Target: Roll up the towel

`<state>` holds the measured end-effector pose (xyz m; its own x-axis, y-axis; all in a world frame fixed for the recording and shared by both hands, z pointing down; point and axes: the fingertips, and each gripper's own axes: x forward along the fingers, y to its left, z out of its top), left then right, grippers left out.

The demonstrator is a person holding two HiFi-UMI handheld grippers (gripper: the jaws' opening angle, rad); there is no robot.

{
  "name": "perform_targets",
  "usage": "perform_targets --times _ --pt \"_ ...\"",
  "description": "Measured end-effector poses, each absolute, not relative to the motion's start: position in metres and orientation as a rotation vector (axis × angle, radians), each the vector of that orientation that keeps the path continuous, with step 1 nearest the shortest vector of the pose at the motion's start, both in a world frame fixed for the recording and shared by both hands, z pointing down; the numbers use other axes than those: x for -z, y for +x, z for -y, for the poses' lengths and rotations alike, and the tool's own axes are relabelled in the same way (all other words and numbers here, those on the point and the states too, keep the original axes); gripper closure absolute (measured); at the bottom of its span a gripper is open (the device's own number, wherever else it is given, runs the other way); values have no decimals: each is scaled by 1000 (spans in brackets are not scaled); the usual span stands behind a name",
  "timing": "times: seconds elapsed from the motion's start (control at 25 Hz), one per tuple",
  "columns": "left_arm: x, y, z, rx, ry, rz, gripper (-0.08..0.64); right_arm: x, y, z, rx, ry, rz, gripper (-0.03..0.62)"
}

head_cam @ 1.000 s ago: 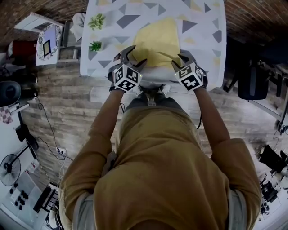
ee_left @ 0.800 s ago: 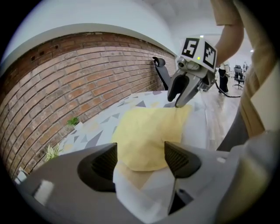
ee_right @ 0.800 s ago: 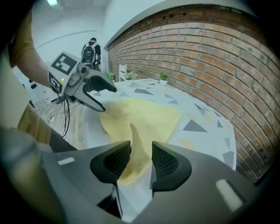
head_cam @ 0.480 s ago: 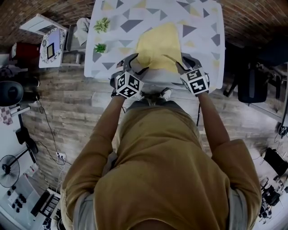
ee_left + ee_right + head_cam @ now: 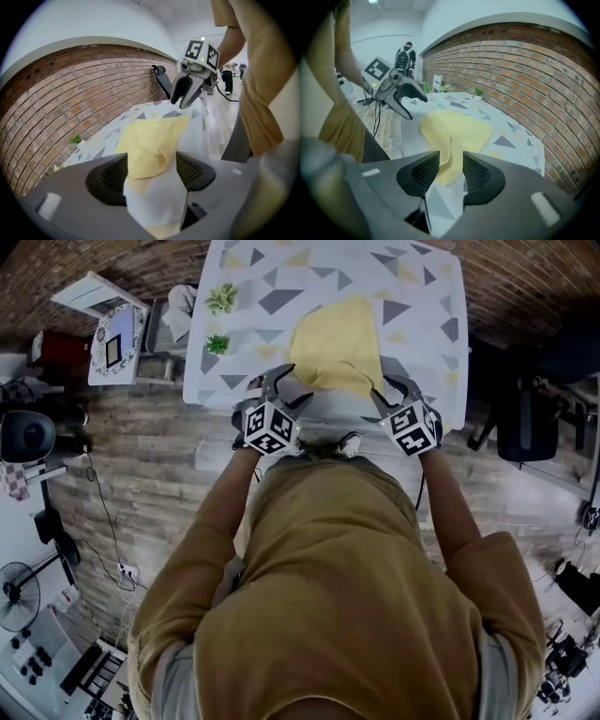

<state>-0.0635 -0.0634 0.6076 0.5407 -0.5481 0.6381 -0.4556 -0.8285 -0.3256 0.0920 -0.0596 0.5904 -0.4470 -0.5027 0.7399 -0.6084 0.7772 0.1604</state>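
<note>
Left gripper view: left gripper (image 5: 151, 172) jaws pinched the yellow towel (image 5: 150, 138) (tablecloth (image 5: 157, 199) gathered in too); right gripper (image 5: 451, 171) jaws pinched the towel between them.

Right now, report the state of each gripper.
Left gripper: closed on the towel, with some tablecloth seemingly caught in too.
Right gripper: closed on the towel as well.

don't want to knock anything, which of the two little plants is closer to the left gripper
The darker green plant, lower in the head view, is the one closer to the left gripper. The paler plant stands farther back.
</note>
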Motion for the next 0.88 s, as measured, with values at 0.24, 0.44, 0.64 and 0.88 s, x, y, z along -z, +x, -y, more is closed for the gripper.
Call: perform_targets --times 0.24,0.44,0.64,0.88 --pt "-617 -48 46 1197 -2656 -706 308 -624 76 30 -102 683 2098 457" --pt "-630 -25 39 1236 -2668 -521 344 -634 71 32 -105 645 2089 459" --pt "-635 -8 45 1267 -2693 -410 344 -642 69 38 -89 585 2065 459" --pt "-654 -18 42 1371 -2757 -349 344 -654 76 34 -81 520 2030 459"
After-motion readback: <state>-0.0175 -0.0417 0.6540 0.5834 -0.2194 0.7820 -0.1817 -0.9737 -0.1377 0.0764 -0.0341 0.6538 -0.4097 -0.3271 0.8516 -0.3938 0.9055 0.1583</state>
